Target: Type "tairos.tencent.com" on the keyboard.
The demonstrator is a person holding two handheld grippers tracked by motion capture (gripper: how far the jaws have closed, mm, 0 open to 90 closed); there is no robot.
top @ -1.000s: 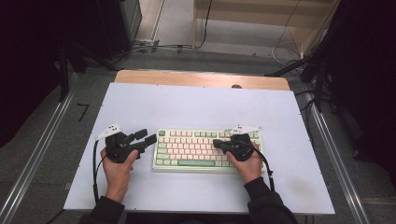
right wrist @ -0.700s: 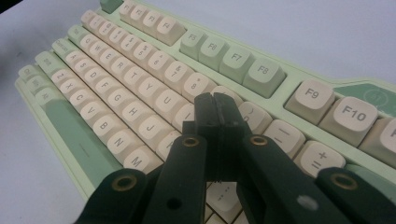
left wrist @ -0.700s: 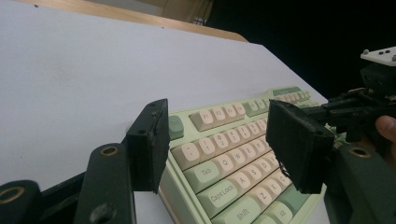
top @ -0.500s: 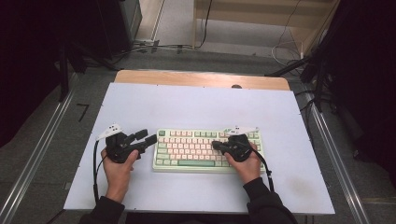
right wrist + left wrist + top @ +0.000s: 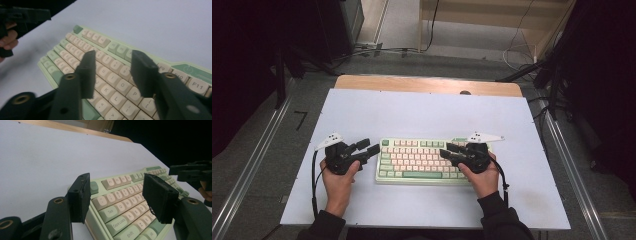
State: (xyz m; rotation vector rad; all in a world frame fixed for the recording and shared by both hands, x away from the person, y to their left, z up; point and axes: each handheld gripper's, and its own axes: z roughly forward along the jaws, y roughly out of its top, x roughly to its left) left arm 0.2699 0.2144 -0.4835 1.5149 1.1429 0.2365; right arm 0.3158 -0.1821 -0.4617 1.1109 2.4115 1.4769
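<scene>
The keyboard, pale green with cream and green keys, lies flat near the desk's front edge, long side parallel to it.

The keyboard is pale green with cream keys and some green ones. It lies on a white table beneath the black grippers.

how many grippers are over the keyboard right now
1. The right gripper hangs over the right half of the keyboard, jaws open after just parting, nothing between them. The left gripper sits off the keyboard's left end, above the table, also open.
</scene>
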